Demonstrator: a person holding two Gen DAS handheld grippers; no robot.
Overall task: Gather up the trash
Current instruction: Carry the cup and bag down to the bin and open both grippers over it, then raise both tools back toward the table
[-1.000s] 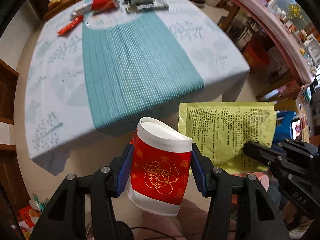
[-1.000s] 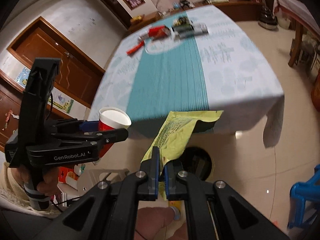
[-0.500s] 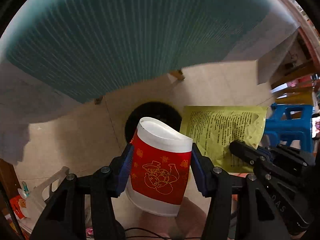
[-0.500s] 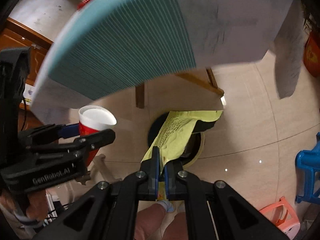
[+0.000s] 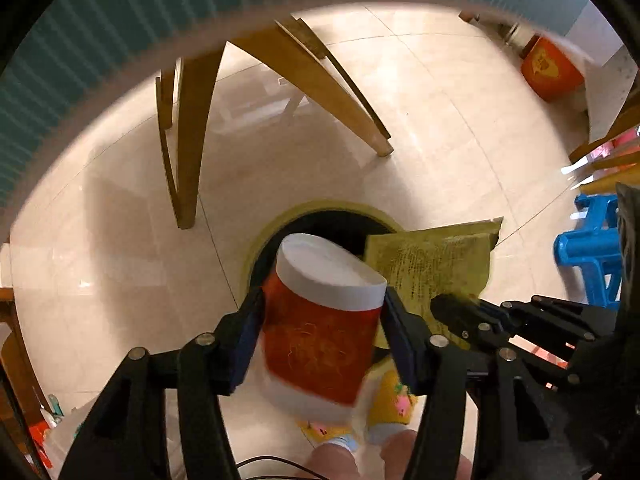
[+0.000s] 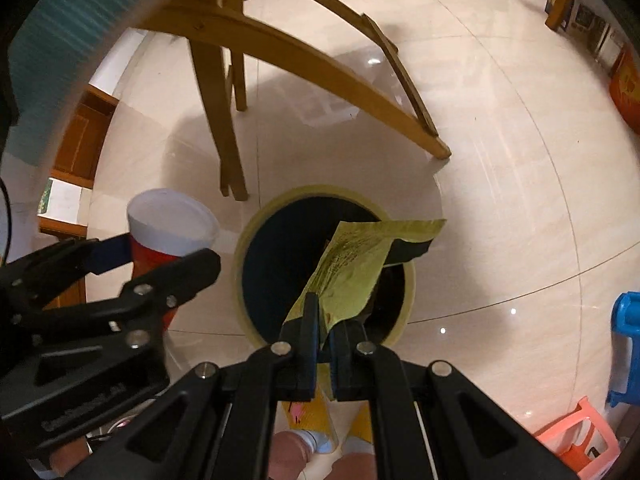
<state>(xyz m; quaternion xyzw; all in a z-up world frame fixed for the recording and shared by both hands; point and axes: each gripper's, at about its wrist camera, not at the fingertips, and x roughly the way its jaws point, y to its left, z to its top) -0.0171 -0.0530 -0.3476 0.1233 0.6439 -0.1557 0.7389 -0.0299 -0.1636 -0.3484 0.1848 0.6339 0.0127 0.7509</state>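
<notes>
Landmark: the round bin (image 6: pixel 246 264), yellow-rimmed and dark inside, stands on the tiled floor (image 6: pixel 500 168) beside the wooden legs of the bench (image 6: pixel 224 128).
Left tongs (image 5: pixel 322 312): they hang pointing straight down, just short of the bin's near-left rim; their jaws have just been opening, with the paper cup (image 5: pixel 320 328) between them. The cup looks blurred and tilted; whether the blue pads still press its wall cannot be told.
Paper cup: red with a white rim band, empty as far as its mouth shows. From the right wrist view it hangs beside the bin's left edge, not squarely over the opening.
Cup handling: judged light and thin-walled, easy to dent; it is best taken at mid-wall across its width with a gentle squeeze, since the smooth tapered side could slip downward.
Right tongs (image 6: pixel 325 332): clenched on the lower edge of the yellow packet (image 6: pixel 352 268), above the bin's near rim.
Yellow packet: a flat printed sachet reaching out over the bin's dark opening, its far corner bent over.
Packet handling: judged limp, nearly weightless and slick; an edge pinch suffices, though it may flutter or drift as it falls.
Risk: the cup may strike the rim and land outside the bin.
</notes>
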